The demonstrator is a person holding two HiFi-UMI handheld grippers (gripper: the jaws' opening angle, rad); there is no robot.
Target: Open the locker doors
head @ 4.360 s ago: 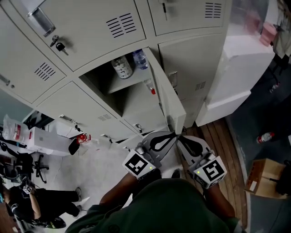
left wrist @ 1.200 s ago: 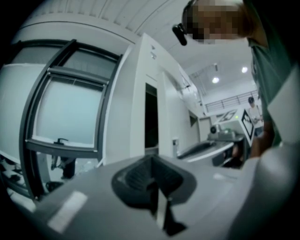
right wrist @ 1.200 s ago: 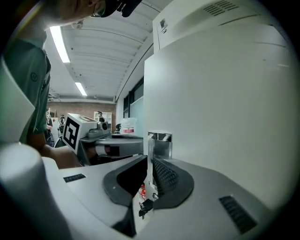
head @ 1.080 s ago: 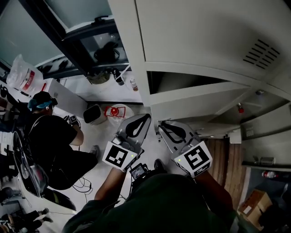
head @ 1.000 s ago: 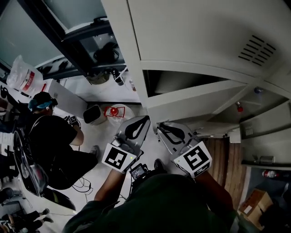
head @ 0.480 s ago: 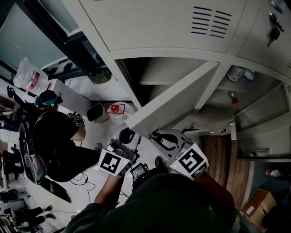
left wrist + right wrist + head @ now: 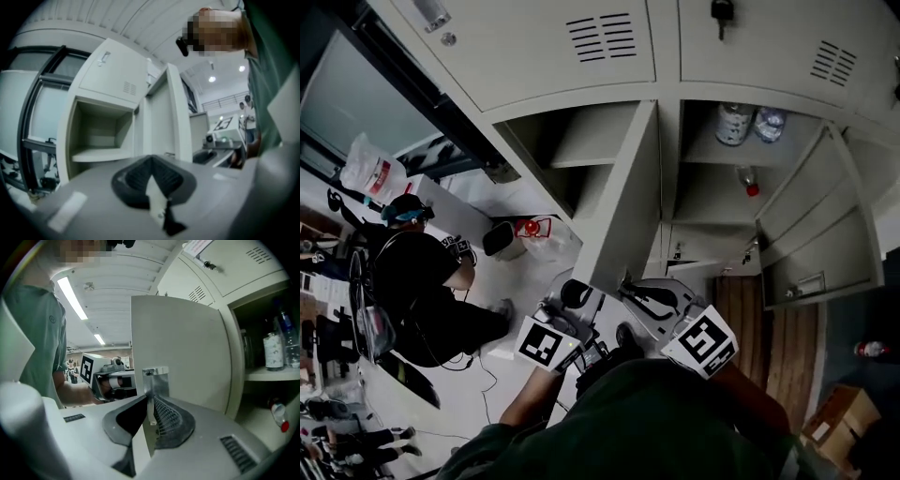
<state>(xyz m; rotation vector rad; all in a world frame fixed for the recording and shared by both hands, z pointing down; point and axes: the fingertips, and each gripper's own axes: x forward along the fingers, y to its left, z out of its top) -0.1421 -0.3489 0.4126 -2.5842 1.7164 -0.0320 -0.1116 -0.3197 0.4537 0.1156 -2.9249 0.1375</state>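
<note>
- Between the jaws of R claw (image 7: 151,411): free edge of locker door (image 7: 183,343), clamped tight. Pads press on the thin sheet edge just under a metal latch plate (image 7: 155,378).
- Door stands swung out, approx. edge-on in head view, rising straight ahead of R claw. Its face fills the ctr of right gripper view.
- L claw (image 7: 151,172): jaws clenched together, nothing gripped. A pale sliver shows in the gap nearer the camera; not identifiable.
- L claw sits just beside R claw, on its left, w/ the door's lower end over the two in head view. Contact btwn L claw and door: cannot tell.
- Ahead and left of L claw: opened compartment (image 7: 101,133) w/ one shelf.
- Ahead and right of R claw, past the door: neighbouring compartment, two bottles (image 7: 272,350) upright on its shelf, small red-capped item (image 7: 282,420) below the shelf.
- Further right of R claw: second door (image 7: 820,239), swung open.
- Well left of L claw, on the floor: seated person (image 7: 417,272), dark clothing.
- Beyond both claws: upper doors (image 7: 562,47) closed, keys (image 7: 722,11) hanging in one lock.
</note>
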